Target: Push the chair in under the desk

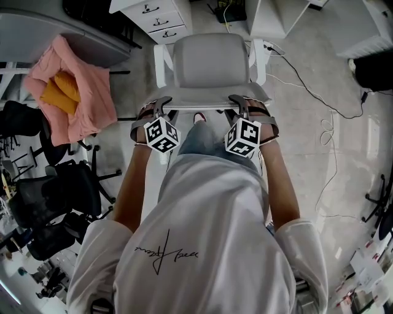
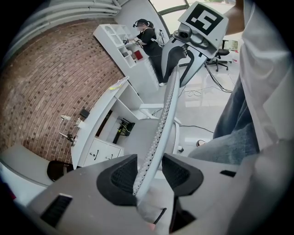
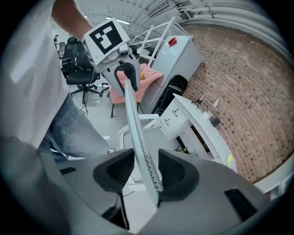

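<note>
The grey chair stands in front of me, its seat toward the white desk and the drawer unit. In the head view my left gripper and right gripper sit on the top edge of the backrest, left and right of its middle. In the left gripper view the thin perforated backrest runs between the left gripper's jaws, with a gap at each pad. The right gripper straddles the backrest the same way, open. The desk lies beyond.
A pink cloth hangs over a chair at the left. Black office chairs crowd the lower left. A cable trails over the floor at the right. A person stands at a far white shelf.
</note>
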